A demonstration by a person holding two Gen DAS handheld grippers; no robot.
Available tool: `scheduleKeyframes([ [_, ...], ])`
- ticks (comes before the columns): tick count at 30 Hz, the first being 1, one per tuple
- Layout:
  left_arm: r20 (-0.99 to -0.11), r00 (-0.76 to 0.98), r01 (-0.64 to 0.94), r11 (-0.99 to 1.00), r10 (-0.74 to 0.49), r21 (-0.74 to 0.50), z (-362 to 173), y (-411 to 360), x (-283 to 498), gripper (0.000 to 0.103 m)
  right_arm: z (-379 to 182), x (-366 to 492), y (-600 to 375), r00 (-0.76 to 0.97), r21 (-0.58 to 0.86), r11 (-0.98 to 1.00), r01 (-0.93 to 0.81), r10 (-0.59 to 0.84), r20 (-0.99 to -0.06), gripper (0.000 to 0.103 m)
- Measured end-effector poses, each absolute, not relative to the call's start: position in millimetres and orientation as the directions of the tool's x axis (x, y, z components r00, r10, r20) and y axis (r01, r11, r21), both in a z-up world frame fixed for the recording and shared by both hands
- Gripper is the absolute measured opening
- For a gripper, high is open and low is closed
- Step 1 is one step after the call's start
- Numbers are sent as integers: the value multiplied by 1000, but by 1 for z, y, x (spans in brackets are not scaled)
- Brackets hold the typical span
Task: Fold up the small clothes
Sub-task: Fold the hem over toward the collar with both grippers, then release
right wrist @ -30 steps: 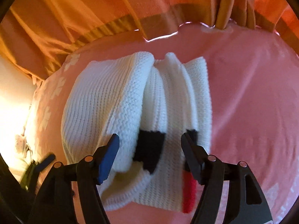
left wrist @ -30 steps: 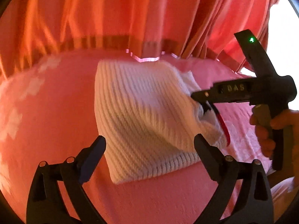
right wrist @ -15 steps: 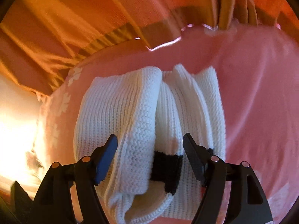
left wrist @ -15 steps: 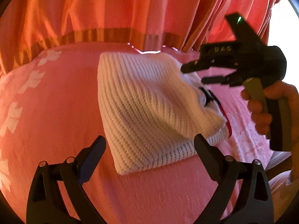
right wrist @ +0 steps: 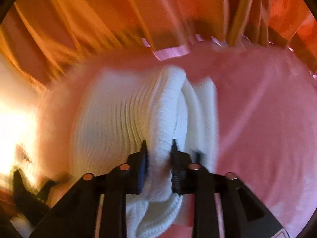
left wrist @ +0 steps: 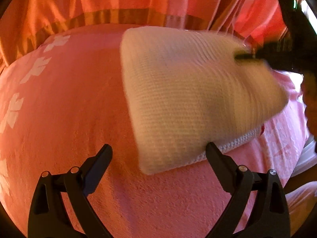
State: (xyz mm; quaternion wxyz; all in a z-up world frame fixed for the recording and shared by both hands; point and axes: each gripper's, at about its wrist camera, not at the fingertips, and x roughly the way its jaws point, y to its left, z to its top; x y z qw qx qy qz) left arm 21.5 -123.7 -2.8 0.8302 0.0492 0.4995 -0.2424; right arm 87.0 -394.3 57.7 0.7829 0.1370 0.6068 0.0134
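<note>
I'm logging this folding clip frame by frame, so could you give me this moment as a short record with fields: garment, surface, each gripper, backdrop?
garment: white knit garment, bunched into folds, lying on the surface
surface: pink cloth with pale flower prints
right gripper: its jaws have just been closing and now pinch a raised fold of the knit
left gripper: open, hovering over the garment's near corner, nothing pinched
backdrop: orange curtain with a gold band
image quality: both views blurred
</note>
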Motion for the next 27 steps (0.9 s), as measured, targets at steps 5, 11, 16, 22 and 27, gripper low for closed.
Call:
scheduleKeyframes([
  [5,-855,373,452,875,-362,-173,1,-129,22,93,55,86,-402,280,244,957,156,194,-940,58],
  [11,-865,371,454,879,-337,-148,-1,-135,22,93,29,89,-399,232,255,955,149,217,-948,52],
  [16,-866,368,452,879,-339,-152,1,-138,23,93,36,88,-391,280,300,940,165,247,-928,24],
  [22,-863,383,437,887,-330,-145,6,-135,24,93,90,69,-411,417,297,943,152,211,-884,25],
  [27,-887,367,439,893,-279,-99,-4,-141,26,93,35,70,-420,262,195,958,212,136,-955,34],
])
